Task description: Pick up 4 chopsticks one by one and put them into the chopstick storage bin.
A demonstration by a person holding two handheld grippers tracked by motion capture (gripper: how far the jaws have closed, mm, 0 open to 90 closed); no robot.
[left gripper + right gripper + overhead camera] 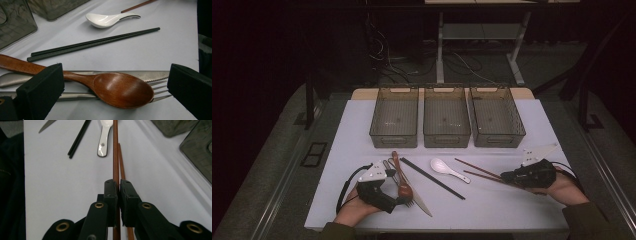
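Note:
My left gripper [403, 200] [116, 75] stands open low over the table, its jaws wide on either side of the bowl of a wooden spoon [401, 176] [122, 90]. That spoon lies across a metal fork [161, 86] and a serrated knife [421, 204] [155, 74]. At the right, my right gripper [508, 177] [118, 185] is shut on a brown chopstick [477, 170] [115, 157]. Its twin [121, 165] runs under the right jaw. A white ceramic spoon [447, 169] [107, 19] [103, 143] and a pair of black chopsticks [432, 178] [95, 43] [78, 138] lie between the two grippers.
Three see-through grey bins [393, 140] [446, 141] [498, 141] stand side by side at the back of the white table [492, 205]. The table's front edge runs just below both hands. A desk frame and cables stand on the dark floor beyond.

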